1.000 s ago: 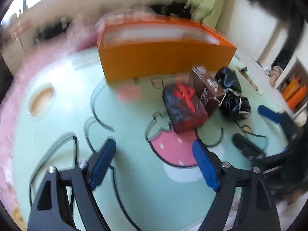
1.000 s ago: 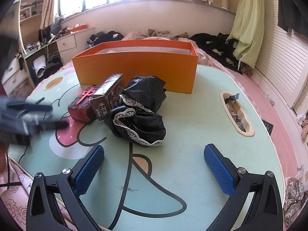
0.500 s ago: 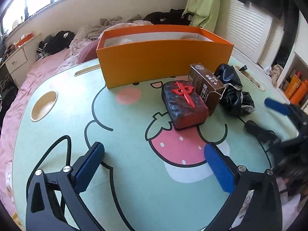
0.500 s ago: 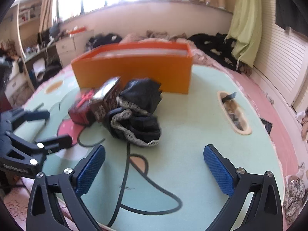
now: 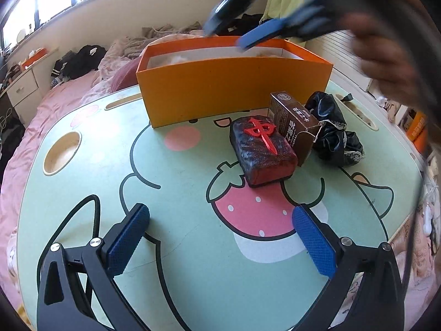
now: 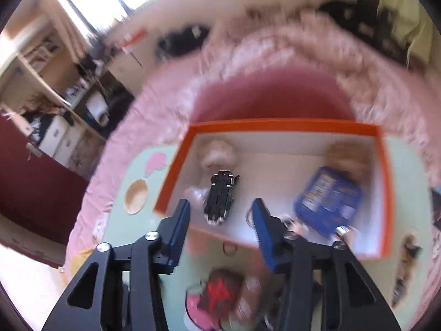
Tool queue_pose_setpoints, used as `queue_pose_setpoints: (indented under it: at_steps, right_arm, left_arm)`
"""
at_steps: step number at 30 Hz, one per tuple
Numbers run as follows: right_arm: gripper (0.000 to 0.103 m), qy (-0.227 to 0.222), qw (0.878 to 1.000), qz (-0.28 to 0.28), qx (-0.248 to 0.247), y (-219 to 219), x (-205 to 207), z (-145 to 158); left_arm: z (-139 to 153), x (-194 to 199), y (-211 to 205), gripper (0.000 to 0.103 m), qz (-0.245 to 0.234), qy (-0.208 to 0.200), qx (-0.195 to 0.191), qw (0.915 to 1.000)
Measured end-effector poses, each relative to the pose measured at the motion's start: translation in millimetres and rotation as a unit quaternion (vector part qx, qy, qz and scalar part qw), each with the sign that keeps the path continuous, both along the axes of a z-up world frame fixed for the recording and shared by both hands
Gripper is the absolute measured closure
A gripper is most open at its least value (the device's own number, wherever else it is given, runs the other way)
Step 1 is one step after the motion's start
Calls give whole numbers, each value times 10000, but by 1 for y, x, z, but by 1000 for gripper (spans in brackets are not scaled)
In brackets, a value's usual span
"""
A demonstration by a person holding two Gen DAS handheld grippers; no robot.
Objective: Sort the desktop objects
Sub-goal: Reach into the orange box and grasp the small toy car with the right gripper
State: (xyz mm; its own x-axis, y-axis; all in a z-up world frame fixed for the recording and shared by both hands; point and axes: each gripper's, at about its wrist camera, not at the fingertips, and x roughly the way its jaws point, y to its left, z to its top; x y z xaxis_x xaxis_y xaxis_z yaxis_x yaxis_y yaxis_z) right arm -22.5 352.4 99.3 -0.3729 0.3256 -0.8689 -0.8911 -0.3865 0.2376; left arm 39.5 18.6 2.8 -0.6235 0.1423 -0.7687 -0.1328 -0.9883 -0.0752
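My left gripper [image 5: 220, 226] is open and empty, low over the strawberry print on the green table [image 5: 179, 193]. Ahead of it lie a dark red block with a red character [image 5: 261, 149], a brown carton [image 5: 295, 127] leaning against it, and a black lace-trimmed pouch [image 5: 333, 132]. Behind them stands the orange box [image 5: 234, 88]. My right gripper [image 5: 237, 31], blurred, hovers above that box. In the right wrist view its jaws [image 6: 220, 207] are closing with nothing between them, looking down into the orange box [image 6: 176, 165] at a black toy car [image 6: 220, 198] and a blue packet [image 6: 328, 201].
Fluffy items [image 6: 217, 151] also lie in the box. The table has a round cup recess [image 5: 62, 153] at the left and a slot [image 5: 358, 110] at the right. Pink bedding [image 5: 55, 104] surrounds it. A hand [image 5: 386, 55] holds the right gripper at the upper right.
My right gripper swung from the table's right side up over the orange box and its jaws narrowed. The left gripper stayed in place, its jaws a little wider than a second ago.
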Motion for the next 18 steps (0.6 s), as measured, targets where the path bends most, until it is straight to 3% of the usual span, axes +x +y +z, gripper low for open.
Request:
queue_pose_setpoints:
  at_steps: [3, 7, 9, 10, 11, 14, 18]
  right_arm:
    - [69, -316, 9985, -131, -420, 25, -18, -28]
    - [68, -566, 9969, -166, -526, 39, -33, -48]
    - [69, -541, 9966, -210, -578, 40, -30, -48]
    - [81, -493, 9971, -155, -563, 38, -28, -43]
    - [86, -560, 9972, -123, -486, 37, -26, -38]
    - [95, -445, 9986, -10, -291, 29, -15, -30]
    - [95, -60, 9999, -98, -81, 17, 10, -13]
  left_arm:
    - [0, 0, 1, 0, -3, 12, 7, 10000]
    - [0, 0, 1, 0, -3, 15, 11, 10000]
    - [0, 0, 1, 0, -3, 16, 21, 10000]
    - [0, 0, 2, 0, -10, 20, 16, 10000]
    - [0, -1, 2, 0, -8, 22, 9, 10000]
    - [0, -1, 2, 0, -8, 21, 8, 10000]
    - [-1, -1, 2, 0, -10, 25, 1, 10000]
